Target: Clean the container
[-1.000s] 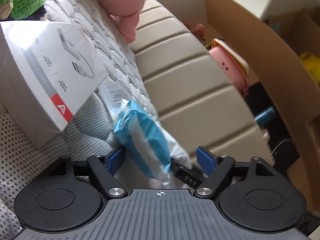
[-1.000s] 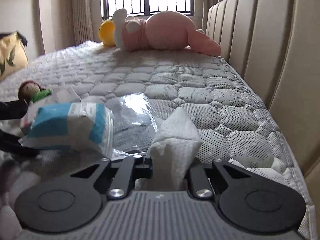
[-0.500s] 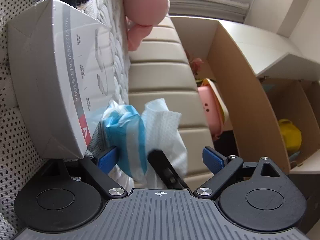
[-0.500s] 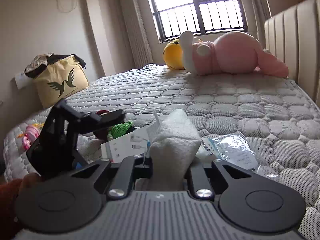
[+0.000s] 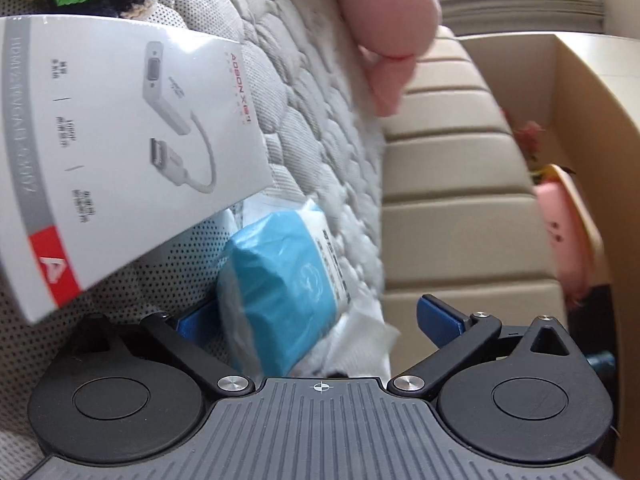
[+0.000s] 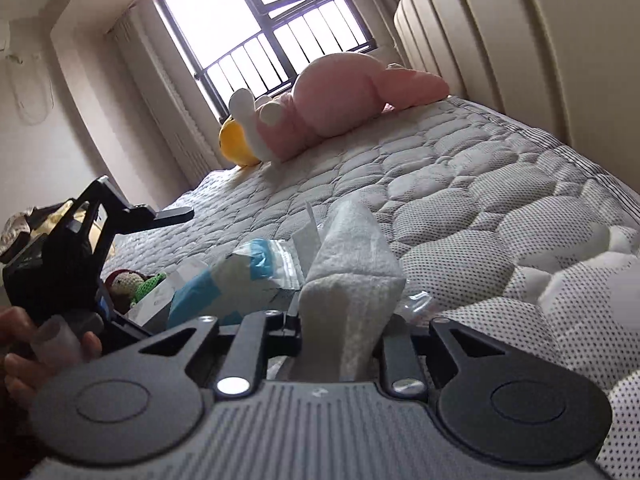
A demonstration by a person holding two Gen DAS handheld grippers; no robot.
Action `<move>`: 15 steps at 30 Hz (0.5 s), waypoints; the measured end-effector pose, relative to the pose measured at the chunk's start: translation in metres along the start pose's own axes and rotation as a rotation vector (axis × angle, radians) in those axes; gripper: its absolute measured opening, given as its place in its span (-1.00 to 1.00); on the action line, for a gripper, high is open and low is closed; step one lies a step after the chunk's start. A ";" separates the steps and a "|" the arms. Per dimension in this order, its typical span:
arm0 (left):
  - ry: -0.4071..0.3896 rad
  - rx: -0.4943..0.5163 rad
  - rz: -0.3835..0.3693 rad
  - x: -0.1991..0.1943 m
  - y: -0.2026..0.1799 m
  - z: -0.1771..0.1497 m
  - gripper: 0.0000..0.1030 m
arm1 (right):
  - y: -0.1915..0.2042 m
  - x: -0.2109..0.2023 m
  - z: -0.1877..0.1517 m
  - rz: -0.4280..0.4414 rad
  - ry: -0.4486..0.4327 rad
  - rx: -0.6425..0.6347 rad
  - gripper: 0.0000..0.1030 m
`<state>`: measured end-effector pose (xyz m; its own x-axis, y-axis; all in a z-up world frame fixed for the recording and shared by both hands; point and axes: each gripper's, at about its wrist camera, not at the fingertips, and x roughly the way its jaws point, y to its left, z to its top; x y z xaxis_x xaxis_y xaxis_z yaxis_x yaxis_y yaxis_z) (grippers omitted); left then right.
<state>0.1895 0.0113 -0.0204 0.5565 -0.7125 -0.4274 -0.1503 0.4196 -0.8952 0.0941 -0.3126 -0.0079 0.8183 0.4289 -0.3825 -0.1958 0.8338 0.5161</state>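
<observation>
Quilted mattress (image 6: 460, 184), right gripper (image 6: 340, 320) tilted upward clamping white tissue (image 6: 352, 264), left gripper (image 5: 316, 320) spread wide around blue pack (image 5: 280, 288).

Quilted mattress (image 6: 460, 184), beige padded headboard (image 6: 540, 40), bright barred window (image 6: 264, 36).

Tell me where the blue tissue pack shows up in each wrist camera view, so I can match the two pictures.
Left wrist: the blue tissue pack sits low and centre, between the open fingers of the left gripper.
Right wrist: it lies left of centre, just left of the white tissue clamped in the right gripper.
Shared landmark: the pink plush toy on the mattress.
</observation>
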 end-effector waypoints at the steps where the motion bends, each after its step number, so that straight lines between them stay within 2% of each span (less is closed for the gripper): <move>1: -0.010 0.003 0.009 0.004 -0.003 0.000 1.00 | -0.005 -0.003 -0.001 0.006 -0.008 0.024 -0.58; 3: -0.008 0.050 0.013 0.010 -0.007 -0.002 0.97 | -0.013 -0.007 -0.002 0.017 -0.021 0.060 -0.58; 4: -0.008 0.080 0.012 0.010 -0.007 -0.003 0.76 | -0.016 -0.008 -0.002 0.022 -0.025 0.074 -0.58; 5: -0.009 0.111 0.010 0.010 -0.007 -0.005 0.47 | -0.018 -0.010 -0.002 0.026 -0.030 0.086 -0.58; 6: -0.002 0.133 0.000 0.010 -0.005 -0.005 0.00 | -0.020 -0.010 -0.003 0.030 -0.031 0.095 -0.58; 10: 0.023 0.171 -0.043 0.002 0.010 -0.006 -0.13 | -0.026 -0.011 -0.004 0.039 -0.037 0.123 -0.58; 13: -0.032 0.422 -0.010 -0.018 -0.007 -0.015 -0.15 | -0.025 -0.011 -0.003 0.026 -0.035 0.115 -0.58; 15: -0.067 0.676 0.036 -0.031 -0.024 -0.034 -0.15 | -0.019 -0.014 -0.002 0.012 -0.034 0.089 -0.58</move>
<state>0.1476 0.0042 0.0102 0.6132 -0.6641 -0.4277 0.3620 0.7175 -0.5951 0.0856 -0.3338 -0.0136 0.8341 0.4258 -0.3506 -0.1585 0.7939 0.5870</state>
